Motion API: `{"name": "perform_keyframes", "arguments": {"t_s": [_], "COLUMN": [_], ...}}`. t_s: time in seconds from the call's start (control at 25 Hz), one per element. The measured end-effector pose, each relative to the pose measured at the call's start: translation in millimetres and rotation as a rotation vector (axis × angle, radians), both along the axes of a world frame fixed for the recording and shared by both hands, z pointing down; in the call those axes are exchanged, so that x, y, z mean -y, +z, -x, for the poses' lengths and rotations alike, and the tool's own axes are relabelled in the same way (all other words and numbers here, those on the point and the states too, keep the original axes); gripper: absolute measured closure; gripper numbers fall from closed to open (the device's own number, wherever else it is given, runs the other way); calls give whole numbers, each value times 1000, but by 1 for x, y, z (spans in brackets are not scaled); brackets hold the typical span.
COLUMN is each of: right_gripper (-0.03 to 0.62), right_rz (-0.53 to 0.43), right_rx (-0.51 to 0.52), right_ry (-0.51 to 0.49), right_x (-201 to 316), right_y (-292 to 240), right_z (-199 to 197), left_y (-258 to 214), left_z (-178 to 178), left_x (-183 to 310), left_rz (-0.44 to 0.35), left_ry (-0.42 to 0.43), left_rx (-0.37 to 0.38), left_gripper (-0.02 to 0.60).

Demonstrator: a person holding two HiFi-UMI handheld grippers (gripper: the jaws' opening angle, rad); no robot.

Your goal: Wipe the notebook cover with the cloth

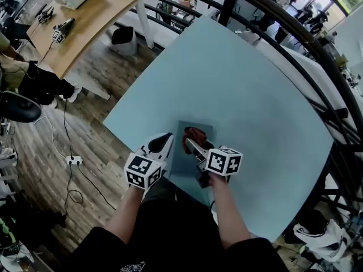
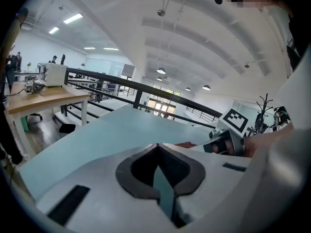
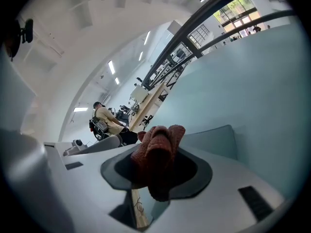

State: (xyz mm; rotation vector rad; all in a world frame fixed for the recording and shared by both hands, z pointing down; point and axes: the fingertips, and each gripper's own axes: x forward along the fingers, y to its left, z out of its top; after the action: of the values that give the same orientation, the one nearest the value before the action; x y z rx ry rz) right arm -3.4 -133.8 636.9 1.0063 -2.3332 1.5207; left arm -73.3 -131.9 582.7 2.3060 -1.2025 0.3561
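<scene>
Right gripper (image 1: 188, 142) clamps cloth (image 1: 196, 134) over notebook (image 1: 180, 162); left gripper (image 1: 168, 137) closed beside left edge

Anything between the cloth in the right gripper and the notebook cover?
Nothing visible. The right gripper holds the red cloth over the notebook, whose cover is bare. The left gripper, shut, sits at its left edge, apart from the cloth.
</scene>
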Motion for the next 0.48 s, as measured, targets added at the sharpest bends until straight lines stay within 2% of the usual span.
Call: {"name": "perform_keyframes", "arguments": {"t_s": [0.48], "right_gripper": [439], "right_rz": [115], "right_rx": [2], "right_ry": [48], "right_x": [28], "right_y": [41], "right_z": [29], "left_y": [29], "left_z": [13], "left_x": [21], "left_rz": [50], "left_ry": [13], "left_rx": [12], "left_gripper": [575]}}
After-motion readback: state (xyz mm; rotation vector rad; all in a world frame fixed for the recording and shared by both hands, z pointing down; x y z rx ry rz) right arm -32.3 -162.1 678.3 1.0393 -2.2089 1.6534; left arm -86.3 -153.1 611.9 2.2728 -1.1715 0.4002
